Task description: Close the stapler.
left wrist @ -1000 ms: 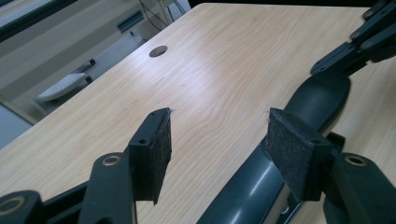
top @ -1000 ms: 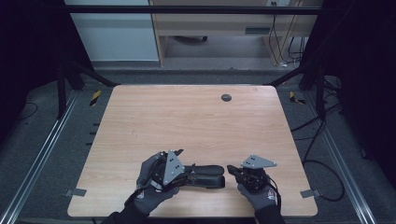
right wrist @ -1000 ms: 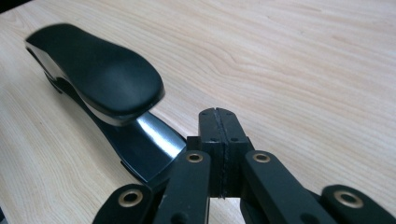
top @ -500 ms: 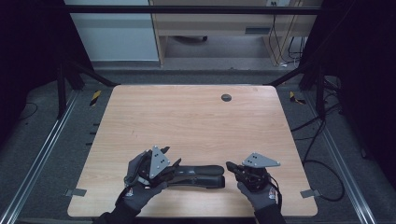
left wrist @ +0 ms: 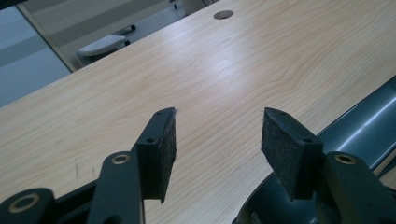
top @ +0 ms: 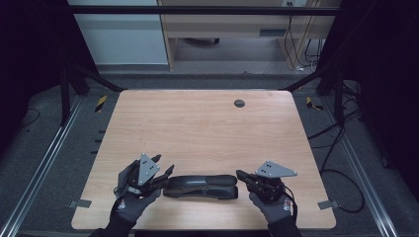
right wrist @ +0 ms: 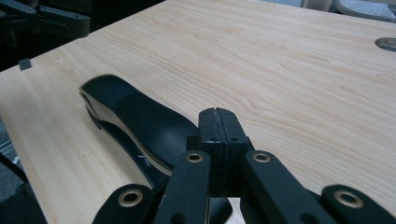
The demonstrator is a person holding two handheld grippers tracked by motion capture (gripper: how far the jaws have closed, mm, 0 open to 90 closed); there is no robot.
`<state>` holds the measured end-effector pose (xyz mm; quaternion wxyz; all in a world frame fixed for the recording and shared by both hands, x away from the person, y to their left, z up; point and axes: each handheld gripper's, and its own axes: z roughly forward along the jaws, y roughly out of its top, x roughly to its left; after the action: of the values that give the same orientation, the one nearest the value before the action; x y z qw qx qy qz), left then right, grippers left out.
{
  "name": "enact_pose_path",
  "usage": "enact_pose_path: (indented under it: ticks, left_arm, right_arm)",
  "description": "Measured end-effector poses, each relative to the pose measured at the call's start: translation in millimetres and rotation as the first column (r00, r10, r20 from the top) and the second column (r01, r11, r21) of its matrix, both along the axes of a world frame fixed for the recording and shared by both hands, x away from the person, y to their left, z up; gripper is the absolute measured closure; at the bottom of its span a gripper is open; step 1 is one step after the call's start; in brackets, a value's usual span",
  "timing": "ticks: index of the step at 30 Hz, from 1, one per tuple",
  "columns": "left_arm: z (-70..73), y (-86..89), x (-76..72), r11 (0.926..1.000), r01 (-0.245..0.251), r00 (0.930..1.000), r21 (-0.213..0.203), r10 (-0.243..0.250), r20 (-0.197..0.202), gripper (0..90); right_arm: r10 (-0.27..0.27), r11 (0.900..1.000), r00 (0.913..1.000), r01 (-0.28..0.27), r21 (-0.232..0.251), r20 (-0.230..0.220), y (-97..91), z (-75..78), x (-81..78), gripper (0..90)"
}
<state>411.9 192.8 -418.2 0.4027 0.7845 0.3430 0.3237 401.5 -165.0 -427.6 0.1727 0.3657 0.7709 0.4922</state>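
Black oblong piece (top: pixel 200 186): it is lying flat and lengthwise between my two hands. I am using it as the landmark for everything below.
Where it is resting: on the worktop (top: pixel 197 128), with the near edge close on my side of the piece and the round cable hole (top: pixel 239 103) well beyond it.
Left tongs (top: pixel 164 165): I am holding them open at the piece's left end. Their pads have just been closing a little, with only bare wood between them. In the left gripper view the piece's glossy flank is sitting just outside one pad (left wrist: pixel 289 154), not between the two.
Right tongs (top: pixel 240 174): I am keeping them closed, pad against pad, at the piece's right end. In the right gripper view the tips (right wrist: pixel 218 116) are hovering just beside and above that end, and I am seeing nothing pinched between them.
Step in hand: I am judging this as the approach, with neither pair gripping the piece yet.
Next move: I am thinking the left tongs need to slide sideways until the piece's end sits between the pads, then squeeze. The right tongs would have to open before they can take the other end.
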Motion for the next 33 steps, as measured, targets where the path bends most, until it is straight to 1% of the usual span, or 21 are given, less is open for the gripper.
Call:
enact_pose_path:
  ticks: [1,2,3,4,5,6,8,9,11,14,15,17,18,19,20,27,29,33]
  left_arm:
    - [0.0,0.0,0.0,1.0000,0.000,1.0000,0.000,0.000,0.000,44.8]
    - [-2.8,6.0,-0.6,0.9999,-0.013,0.9999,-0.004,0.013,-0.008,44.7]
    - [-4.1,9.1,0.2,0.9999,-0.014,0.9999,-0.007,0.014,-0.002,44.6]
    - [-5.6,12.0,-0.1,0.9997,-0.024,0.9997,-0.011,0.024,-0.006,44.5]
    - [-5.6,12.0,-0.1,0.9997,-0.024,0.9997,-0.011,0.024,-0.006,44.4]
    - [-8.0,17.7,-1.1,0.9989,-0.045,0.9987,-0.015,0.045,-0.023,44.3]
    - [-10.6,23.5,-1.6,0.9982,-0.056,0.9979,-0.022,0.056,-0.033,44.2]
    - [-10.6,23.5,-1.6,0.9982,-0.056,0.9979,-0.022,0.056,-0.033,44.1]
    - [-15.2,30.7,-2.4,0.9973,-0.072,0.9965,-0.018,0.071,-0.044,43.8]
    - [-17.5,35.5,-3.2,0.9967,-0.079,0.9955,-0.021,0.078,-0.054,43.2]
    - [-20.0,39.2,-4.4,0.9956,-0.090,0.9944,-0.026,0.088,-0.059,43.1]
    - [-21.9,42.8,-5.9,0.9950,-0.098,0.9935,-0.022,0.096,-0.062,43.1]
    - [-23.0,44.1,-6.5,0.9945,-0.102,0.9929,-0.023,0.100,-0.064,43.2]
    - [-23.0,44.1,-6.5,0.9945,-0.102,0.9929,-0.023,0.100,-0.064,43.1]
    - [-25.1,46.4,-7.4,0.9940,-0.108,0.9921,-0.019,0.106,-0.066,43.2]
    - [-29.4,48.0,-5.9,0.9928,-0.119,0.9902,-0.012,0.118,-0.075,43.2]
    - [-29.9,48.3,-5.5,0.9922,-0.124,0.9898,-0.002,0.124,-0.070,43.1]
    - [-29.8,50.1,-4.5,0.9913,-0.131,0.9889,-0.009,0.130,-0.072,43.1]
  right_arm:
    - [0.000,1.0000,1.0000,0.000,0.000,0.000,0.0,0.0,0.0,90.0]
    - [0.011,0.9999,0.9999,-0.011,0.003,0.001,2.9,1.0,-1.0,90.0]
    - [0.016,0.9999,0.9999,-0.016,0.001,0.001,4.3,1.1,-1.2,90.0]
    - [0.021,0.9998,0.9998,-0.021,-0.001,0.003,6.0,0.9,-1.2,90.0]
    - [0.021,0.9998,0.9998,-0.021,-0.001,0.003,6.0,0.9,-1.2,90.0]
    - [0.029,0.9996,0.9996,-0.029,-0.003,-0.002,9.2,0.4,-1.5,90.0]
    - [0.039,0.9992,0.9992,-0.039,-0.009,-0.004,11.6,-0.6,-1.3,90.0]
    - [0.039,0.9992,0.9992,-0.039,-0.009,-0.004,11.6,-0.6,-1.3,90.0]
    - [0.048,0.9989,0.9988,-0.048,-0.002,-0.007,13.4,-2.6,-1.1,90.0]
    - [0.046,0.9990,0.9989,-0.046,0.004,-0.010,13.2,-3.1,-1.0,90.0]
    - [0.043,0.9991,0.9990,-0.043,0.004,-0.011,13.2,-3.7,-1.3,90.0]
    - [0.032,0.9993,0.9993,-0.033,-0.016,-0.017,14.5,-5.8,-1.6,90.0]
    - [0.029,0.9992,0.9993,-0.029,-0.026,-0.023,15.3,-7.3,-1.7,90.0]
    - [0.029,0.9992,0.9993,-0.029,-0.026,-0.023,15.3,-7.3,-1.7,90.0]
    - [0.022,0.9990,0.9993,-0.023,-0.038,-0.031,16.4,-10.9,-1.2,90.0]
    - [0.010,0.9993,0.9992,-0.012,-0.035,-0.040,16.3,-16.0,-1.4,90.0]
    - [0.010,0.9990,0.9984,-0.013,-0.042,-0.056,15.7,-20.1,-0.2,90.0]
    - [0.008,0.9991,0.9985,-0.010,-0.040,-0.055,15.4,-20.7,-0.6,90.0]
